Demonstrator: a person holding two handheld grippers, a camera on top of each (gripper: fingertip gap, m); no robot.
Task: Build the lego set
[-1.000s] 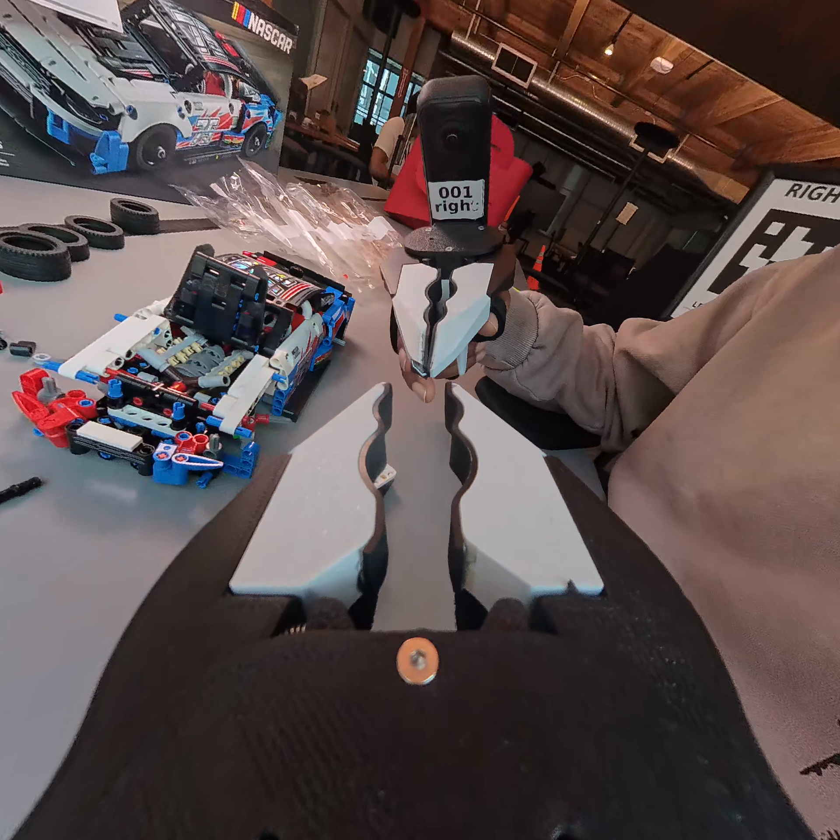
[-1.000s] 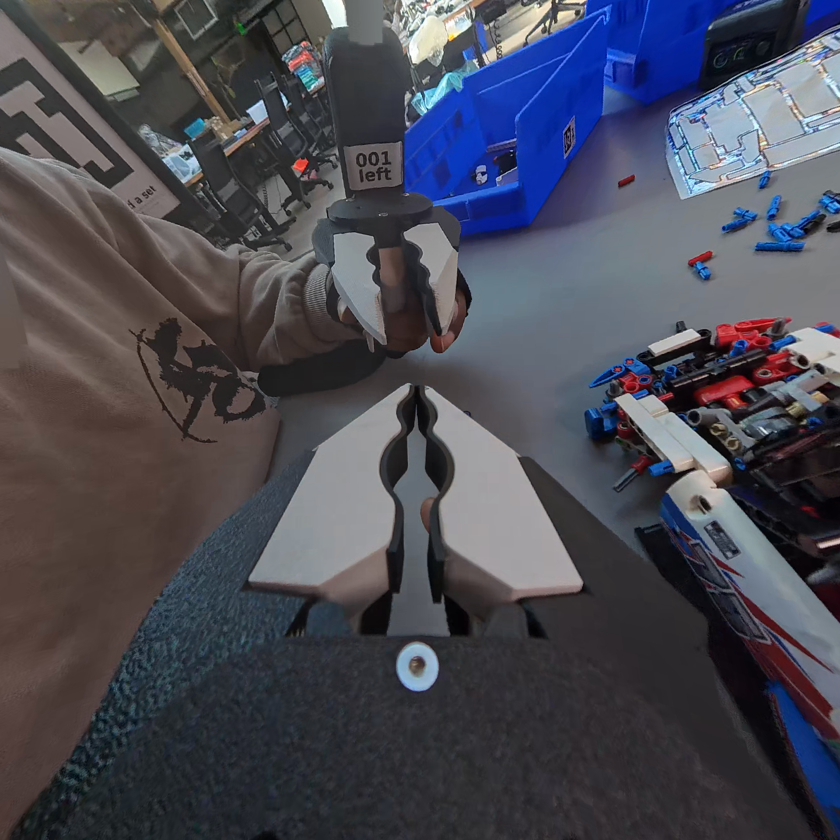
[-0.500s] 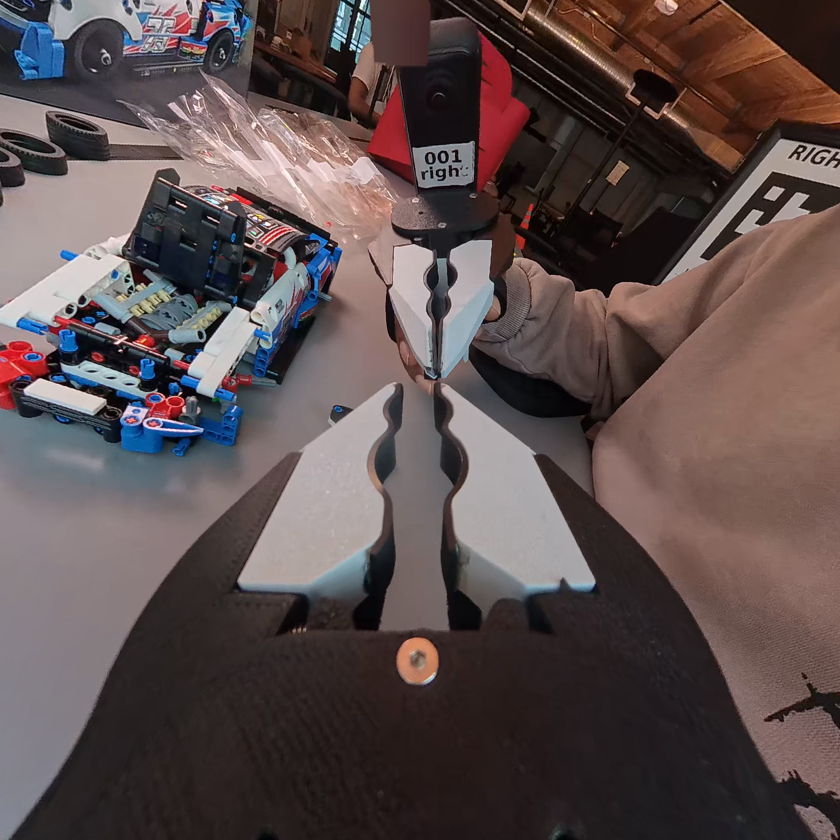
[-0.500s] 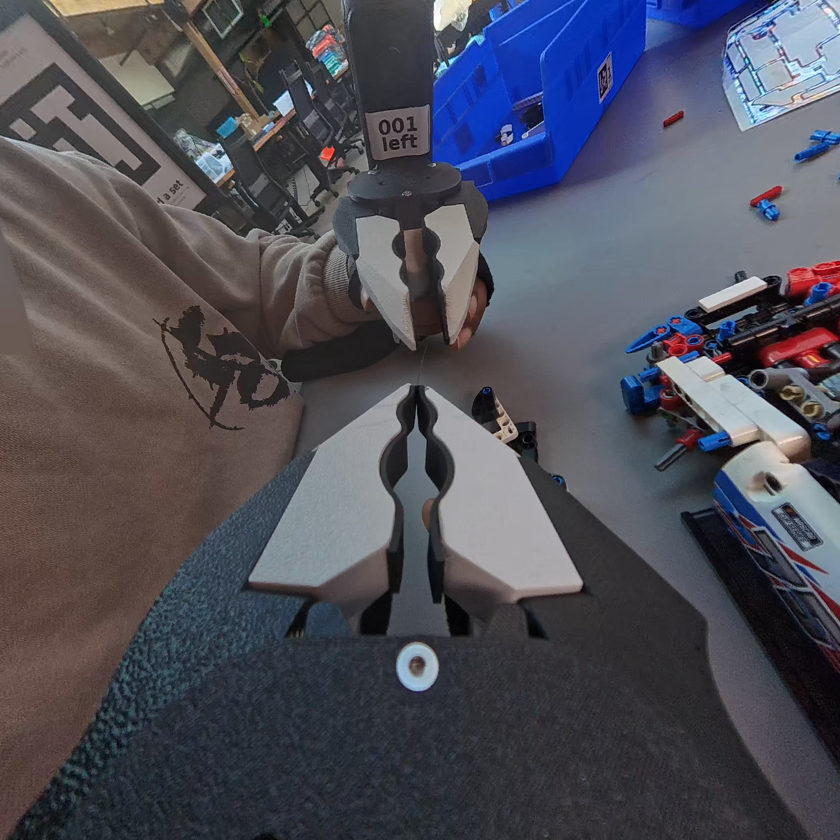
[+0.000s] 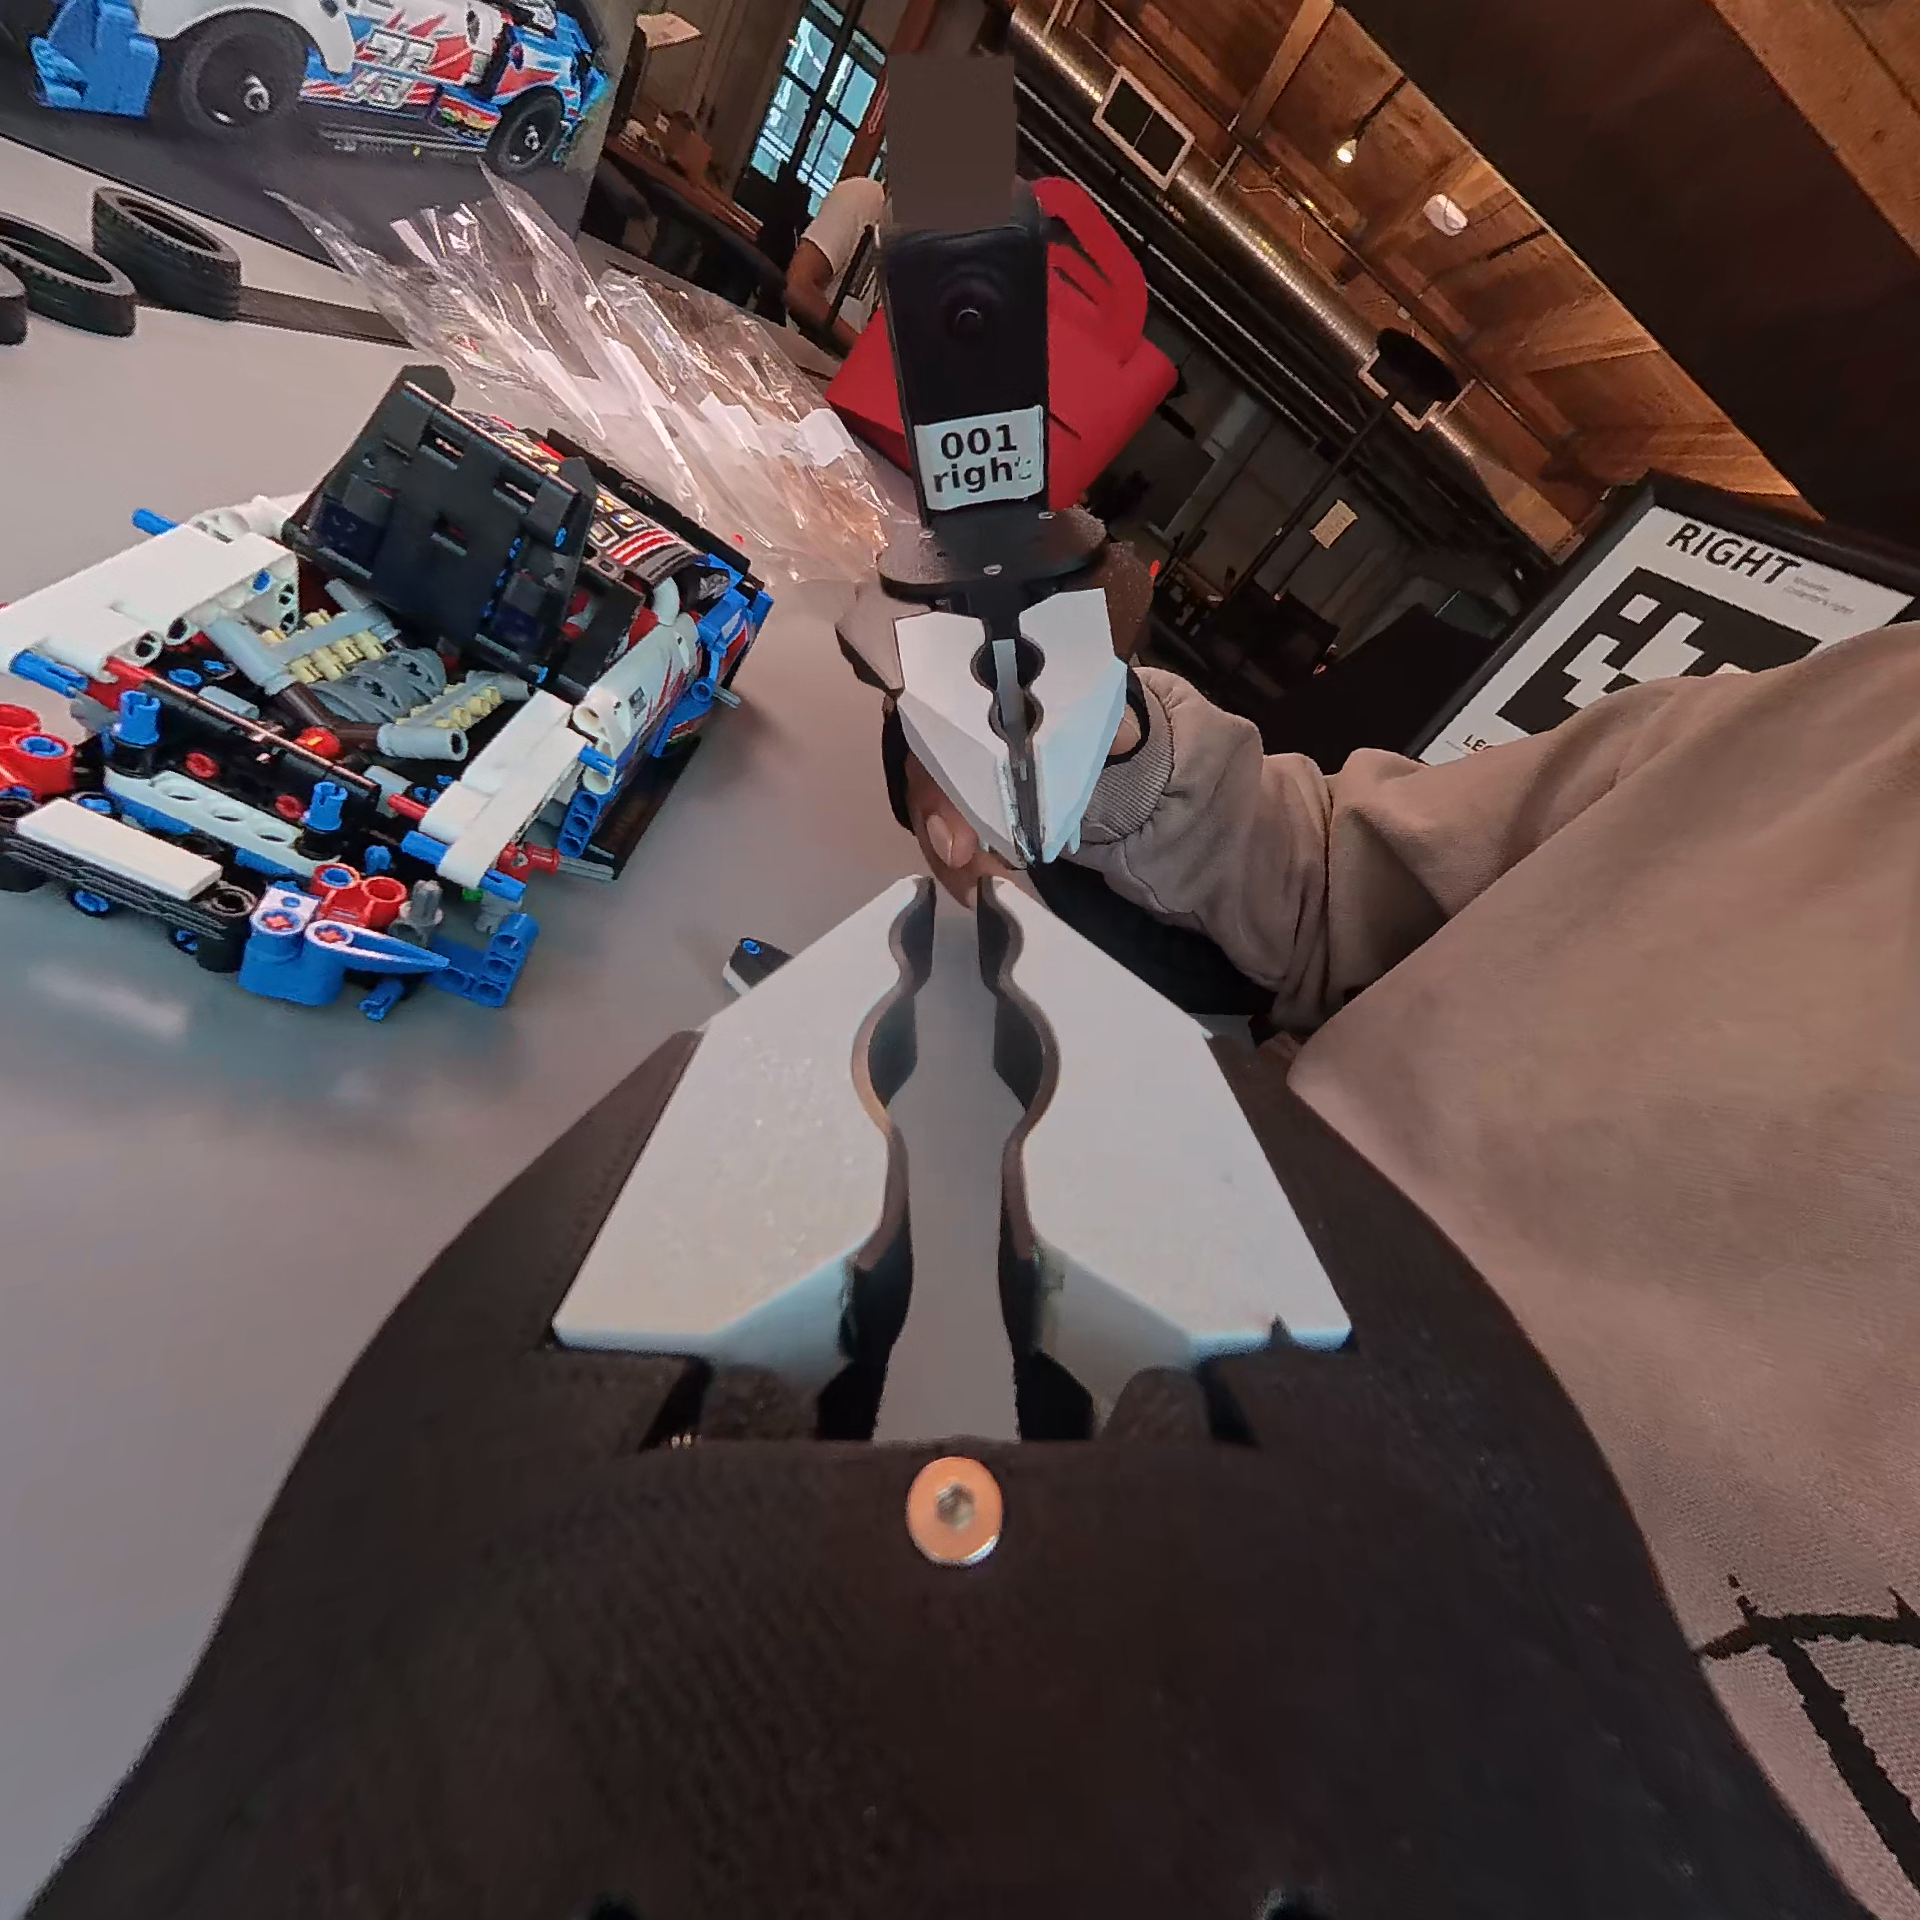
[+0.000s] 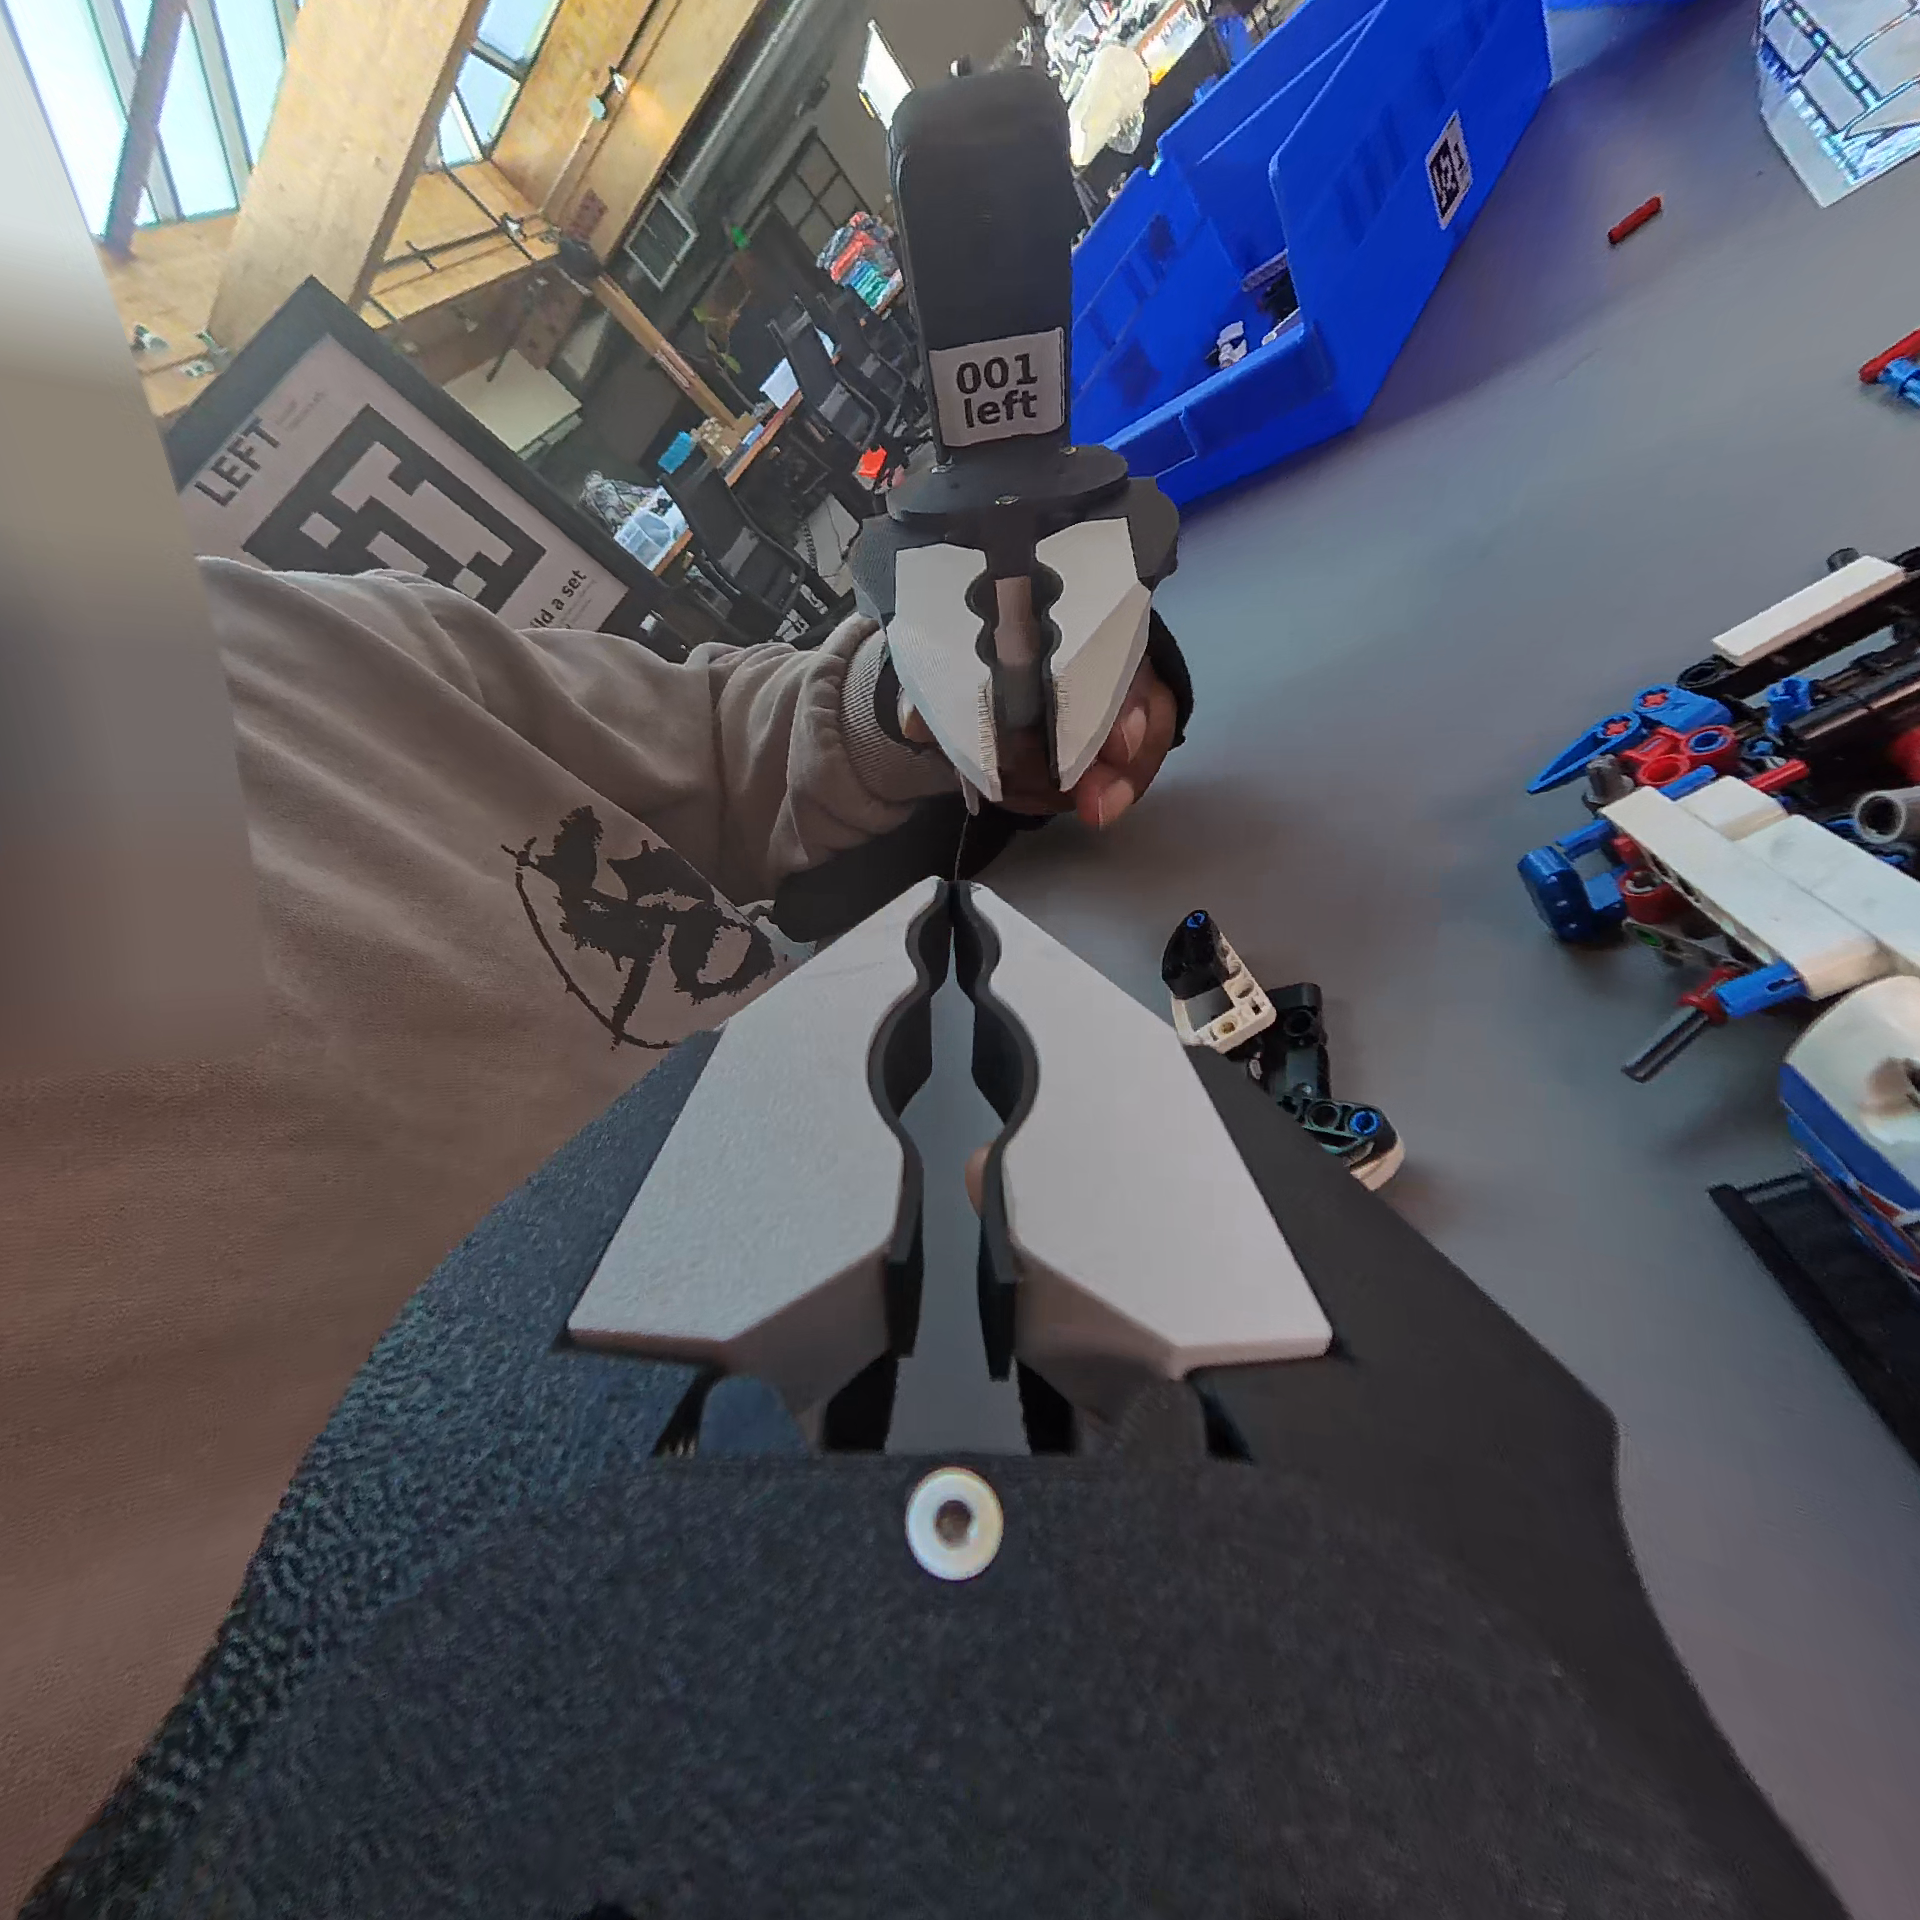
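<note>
My left gripper (image 5: 956, 891) sits slightly parted and empty, facing my right gripper (image 6: 951, 891), which is closed, possibly pinching a thin thread. The half-built car (image 5: 343, 707) stands far left, a small subassembly (image 6: 1262, 1023) near right.

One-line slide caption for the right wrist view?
Shut right tongs face the slightly open left tongs above a grey table, beside the half-built blue-and-white toy car.

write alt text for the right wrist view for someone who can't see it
The right gripper, fingers nearly shut with nothing visible between them, points at the left gripper, held upright facing it with fingers slightly apart, above a grey table. A small black and white lego piece lies just right of the fingers, with a half-built toy car farther right and blue bins behind.
</note>
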